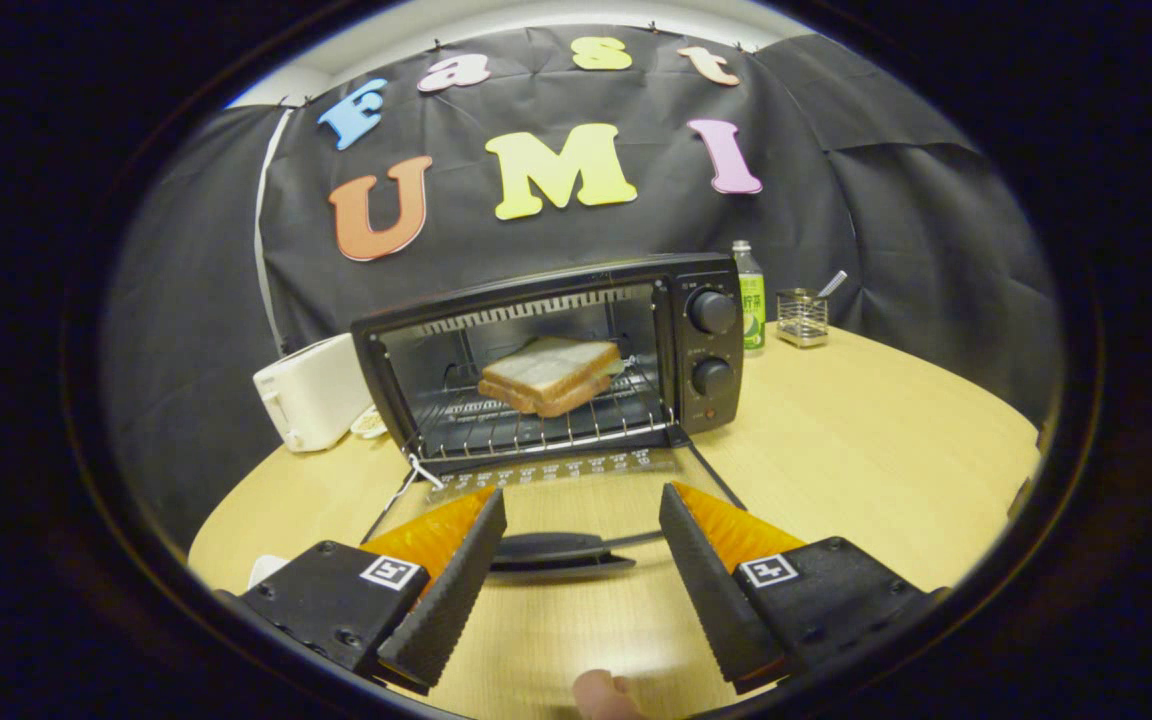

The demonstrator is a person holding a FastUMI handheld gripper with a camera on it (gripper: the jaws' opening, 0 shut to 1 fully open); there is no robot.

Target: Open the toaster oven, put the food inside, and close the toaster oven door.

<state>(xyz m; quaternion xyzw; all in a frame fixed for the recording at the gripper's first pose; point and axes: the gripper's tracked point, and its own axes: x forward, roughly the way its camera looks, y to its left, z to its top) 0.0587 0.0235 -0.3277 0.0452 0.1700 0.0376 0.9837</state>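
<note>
Gripper [582, 505] fingers apart, empty; black handle [554, 550] of lowered glass door between. Sliced bread sandwich [551, 374] on black toaster oven [706, 345] rack, 12 o'clock. White toaster [311, 392] 10 o'clock.

The gripper [581, 520] was held low and roughly level, pointing forward, its two fingers [451, 590] spread wide apart with nothing gripped between them. The ribbed inner faces of the pads slanted inward toward each other at the tips. A fingertip [604, 695] of the person showed just below, between the two finger bases.
</note>
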